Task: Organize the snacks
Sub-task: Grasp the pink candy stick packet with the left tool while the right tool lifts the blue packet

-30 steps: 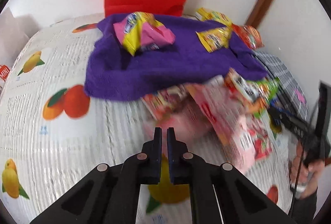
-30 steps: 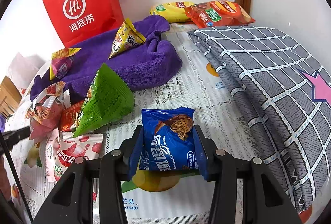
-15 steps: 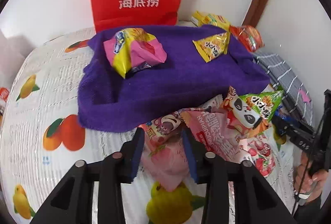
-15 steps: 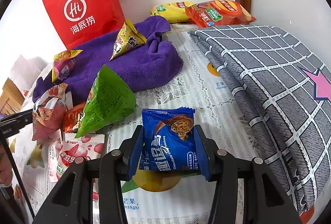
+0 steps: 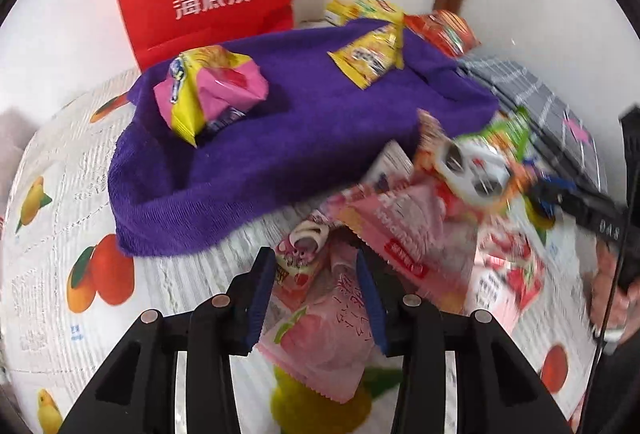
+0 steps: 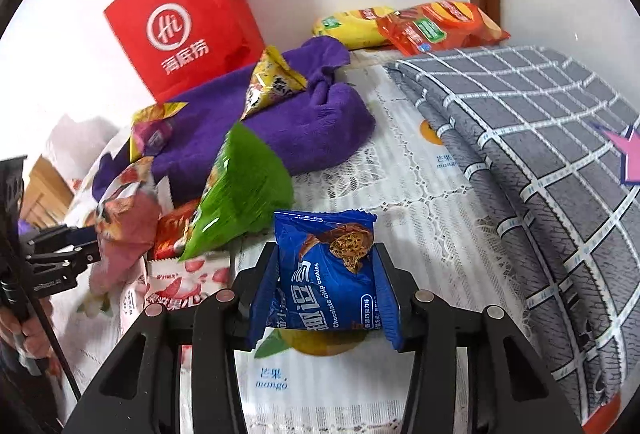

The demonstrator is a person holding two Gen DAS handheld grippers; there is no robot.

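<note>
1. Straddling a soft pink plastic snack pouch (image 5: 320, 338) on the fruit-printed white tablecloth (image 5: 60, 234), the left gripper (image 5: 316, 298) is standing released, blue pads either side of it and not visibly pressing; the pouch is lying at the near edge of the snack heap, below the purple towel (image 5: 260, 153).
2. Clenching a blue foil chocolate-chip cookie packet (image 6: 328, 274), the right gripper (image 6: 326, 298) is holding it just above the cloth, beside the green crisp bag (image 6: 244, 193).
3. Judging by this, picking is under way; next, the left pads are needing to close squarely on the pouch; the packet is needing a place, though which one I cannot tell.
</note>
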